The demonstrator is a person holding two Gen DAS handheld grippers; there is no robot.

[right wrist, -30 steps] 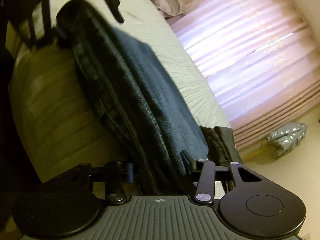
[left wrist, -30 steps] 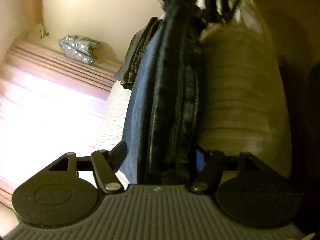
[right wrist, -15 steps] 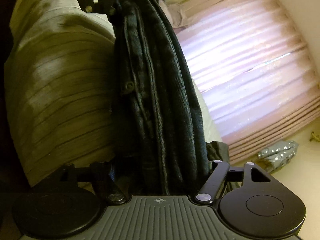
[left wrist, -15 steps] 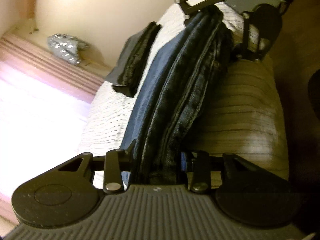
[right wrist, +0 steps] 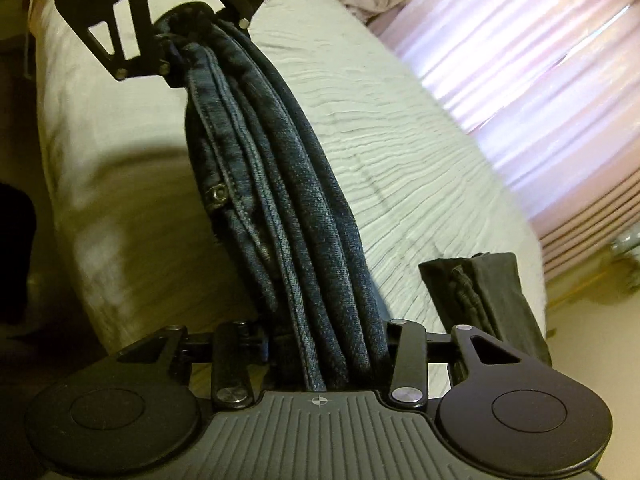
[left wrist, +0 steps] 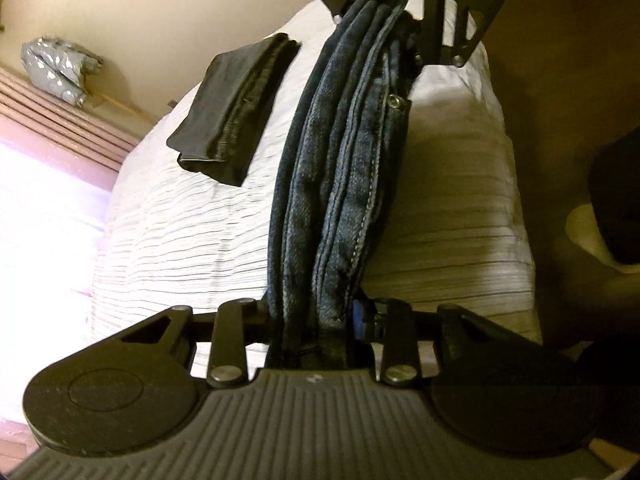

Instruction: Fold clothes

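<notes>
Left wrist view: our left gripper (left wrist: 320, 316) is clamped on one end of the jeans (left wrist: 340, 168), and our right gripper (right wrist: 326, 344) pinches the other end, so the many-layered bundle hangs stretched between us over the bed (left wrist: 180, 240). A folded dark garment (left wrist: 236, 108) already lies on the bed. We judge the jeans folded but not yet laid down.
</notes>
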